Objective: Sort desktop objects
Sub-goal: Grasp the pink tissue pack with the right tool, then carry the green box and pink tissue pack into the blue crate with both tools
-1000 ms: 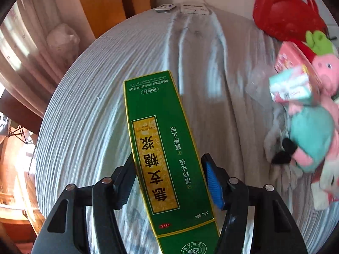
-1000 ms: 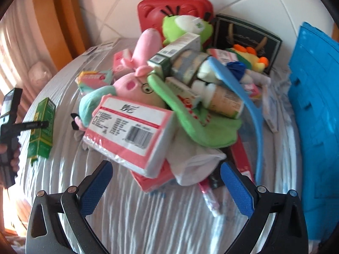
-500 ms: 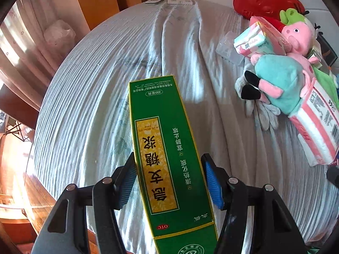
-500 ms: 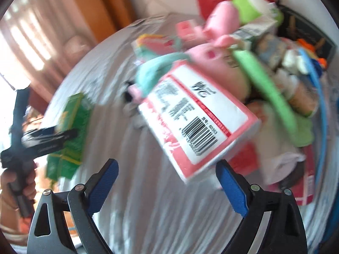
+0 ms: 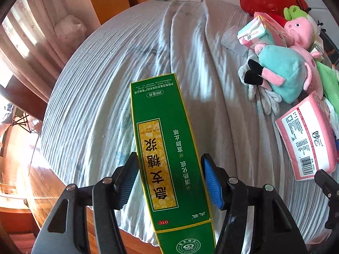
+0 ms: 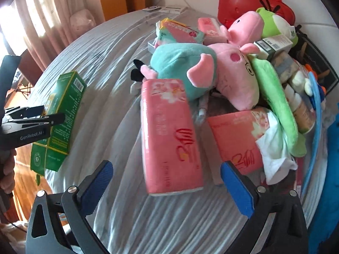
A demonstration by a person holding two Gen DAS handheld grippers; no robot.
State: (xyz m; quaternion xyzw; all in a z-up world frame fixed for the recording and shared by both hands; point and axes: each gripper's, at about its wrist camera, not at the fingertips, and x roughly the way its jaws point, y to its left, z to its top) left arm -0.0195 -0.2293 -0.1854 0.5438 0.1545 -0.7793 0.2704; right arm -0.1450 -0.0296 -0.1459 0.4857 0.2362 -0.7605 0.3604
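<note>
My left gripper (image 5: 169, 157) is shut on a long green medicine box (image 5: 161, 131), pads on its two long sides, holding it above the grey-white cloth. The right wrist view shows that box (image 6: 63, 110) at the left, held by the left gripper (image 6: 42, 114) in a person's hand. My right gripper (image 6: 166, 166) points down at a pink tissue pack (image 6: 169, 135); its jaws are opening and stand wide, with the pack's near end between them and untouched. The same pack (image 5: 307, 135) lies at the right in the left wrist view.
A heap fills the right side: a pig plush in a teal dress (image 6: 184, 63), a second pink pack (image 6: 235, 135), a green plush (image 6: 273, 89), bottles and small boxes. A red bag (image 6: 254, 2) stands behind. A blue crate (image 6: 330, 169) is at the far right.
My right gripper rolled and sank toward the pink tissue pack, which now sits lengthwise between its fingers. My left gripper carried the green box sideways; the heap now shows more fully on its right.
</note>
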